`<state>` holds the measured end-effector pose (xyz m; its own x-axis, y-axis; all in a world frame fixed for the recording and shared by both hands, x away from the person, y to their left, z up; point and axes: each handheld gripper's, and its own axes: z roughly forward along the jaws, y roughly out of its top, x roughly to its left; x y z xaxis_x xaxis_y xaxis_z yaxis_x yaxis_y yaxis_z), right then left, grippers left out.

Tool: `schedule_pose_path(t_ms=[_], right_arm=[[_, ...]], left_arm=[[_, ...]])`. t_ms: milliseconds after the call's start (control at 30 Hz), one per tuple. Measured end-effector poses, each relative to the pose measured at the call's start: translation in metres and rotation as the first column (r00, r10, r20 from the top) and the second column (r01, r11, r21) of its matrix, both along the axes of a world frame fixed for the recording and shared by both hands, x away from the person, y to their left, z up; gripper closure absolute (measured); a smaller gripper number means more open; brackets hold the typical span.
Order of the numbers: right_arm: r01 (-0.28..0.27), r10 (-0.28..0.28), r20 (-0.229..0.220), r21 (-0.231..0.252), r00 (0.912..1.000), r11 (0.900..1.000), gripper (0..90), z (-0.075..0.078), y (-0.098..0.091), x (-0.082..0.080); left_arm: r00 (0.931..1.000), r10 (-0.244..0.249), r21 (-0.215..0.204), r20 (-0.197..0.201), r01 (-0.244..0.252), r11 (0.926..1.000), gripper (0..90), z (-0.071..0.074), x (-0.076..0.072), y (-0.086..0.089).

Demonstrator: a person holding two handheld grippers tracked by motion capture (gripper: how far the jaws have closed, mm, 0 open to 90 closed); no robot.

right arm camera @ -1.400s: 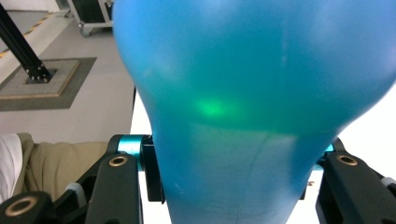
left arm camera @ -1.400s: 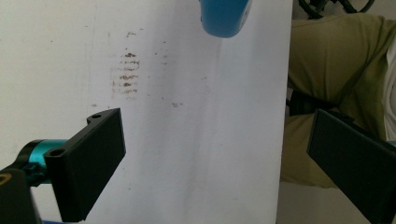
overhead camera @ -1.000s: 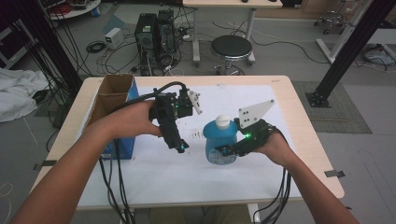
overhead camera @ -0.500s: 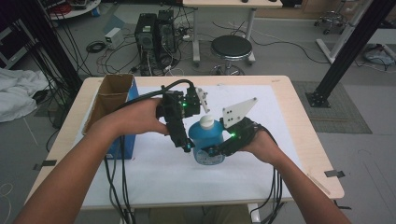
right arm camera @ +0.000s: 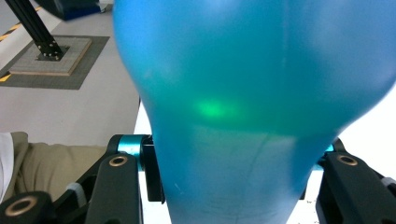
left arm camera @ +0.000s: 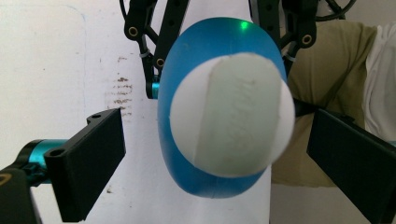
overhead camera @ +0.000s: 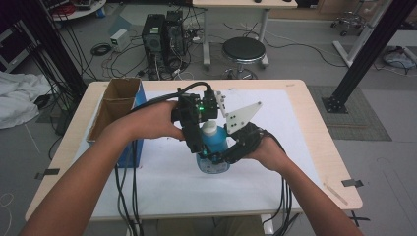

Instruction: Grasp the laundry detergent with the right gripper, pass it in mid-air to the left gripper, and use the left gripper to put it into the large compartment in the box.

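Note:
A blue bottle (overhead camera: 212, 156) with a white cap (overhead camera: 209, 129) stands tilted over the white sheet at the middle of the table. My right gripper (overhead camera: 219, 158) comes in from the right and is shut on the bottle's lower body; in the right gripper view its jaws press both sides of the blue bottle (right arm camera: 243, 116). My left gripper (overhead camera: 202, 137) points down from above, open. In the left gripper view the cap (left arm camera: 231, 116) lies between my left gripper's (left arm camera: 222, 161) two jaws, with a gap on each side.
An open cardboard box (overhead camera: 118, 105) with a blue side stands at the table's left edge. A white sheet (overhead camera: 290, 147) covers most of the wooden tabletop (overhead camera: 322, 147). Cables hang off the front edge. A stool (overhead camera: 243, 49) and computer towers (overhead camera: 162, 34) stand beyond the table.
My right gripper has carried the bottle leftward until its cap sits between the left gripper's jaws. The left hand has hardly moved.

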<state>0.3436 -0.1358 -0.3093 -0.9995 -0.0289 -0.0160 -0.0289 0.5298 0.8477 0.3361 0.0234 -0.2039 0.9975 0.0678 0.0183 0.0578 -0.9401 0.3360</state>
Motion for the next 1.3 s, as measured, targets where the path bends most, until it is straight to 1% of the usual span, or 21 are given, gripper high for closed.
schedule_pose_path(t_ms=[267,533,567,600,700,967,1000,1033,1133,1233,1300], right_arm=[[0.004,-0.004,0.001,0.000,1.0000,1.0000,45.8,0.0033,0.0021,-0.0001],[0.004,-0.004,0.000,-0.002,1.0000,1.0000,45.8,0.0048,0.0018,-0.0007],[0.004,-0.004,-0.001,-0.003,1.0000,1.0000,45.8,0.0047,0.0017,-0.0007],[0.005,-0.005,-0.001,-0.005,1.0000,1.0000,45.8,0.0048,0.0016,-0.0008],[0.006,-0.006,-0.001,-0.003,1.0000,1.0000,45.7,0.0050,0.0013,-0.0009],[0.011,-0.011,-0.007,0.000,0.9999,0.9999,45.8,0.0060,0.0005,-0.0012],[0.009,-0.009,0.000,-0.001,1.0000,1.0000,45.7,0.0059,0.0006,-0.0009],[0.009,-0.009,-0.001,-0.002,1.0000,1.0000,45.7,0.0058,0.0007,-0.0009],[0.011,-0.011,-0.003,-0.006,0.9999,0.9999,45.7,0.0054,0.0014,-0.0010],[0.011,-0.011,-0.001,-0.006,0.9999,0.9999,45.7,0.0052,0.0014,-0.0007],[0.012,-0.012,-0.003,-0.004,0.9999,0.9999,45.7,0.0055,0.0012,-0.0004]], left_arm=[[1.0000,-0.007,0.006,0.001,0.007,1.0000,4.4,-0.0031,0.0024,-0.0061],[1.0000,-0.003,0.004,-0.002,0.003,1.0000,4.6,-0.0081,0.0053,-0.0074],[0.9999,-0.016,-0.002,-0.002,0.016,0.9999,8.8,-0.0079,0.0051,-0.0071],[0.9999,-0.015,-0.003,-0.002,0.015,0.9999,12.8,-0.0081,0.0048,-0.0072],[1.0000,-0.008,-0.001,0.003,0.009,1.0000,12.8,-0.0082,0.0056,-0.0076],[0.9998,-0.021,0.003,0.002,0.021,0.9998,13.1,-0.0095,0.0046,-0.0087],[0.9998,-0.021,0.000,0.000,0.021,0.9998,16.1,-0.0096,0.0044,-0.0086],[0.9997,-0.023,-0.002,0.001,0.023,0.9997,17.3,-0.0096,0.0046,-0.0086],[0.9997,-0.023,-0.001,0.002,0.023,0.9997,17.4,-0.0097,0.0046,-0.0088],[0.9995,-0.031,-0.004,-0.001,0.031,0.9995,21.8,-0.0095,0.0041,-0.0086],[0.9996,-0.028,-0.004,0.000,0.028,0.9996,22.1,-0.0097,0.0041,-0.0087]])
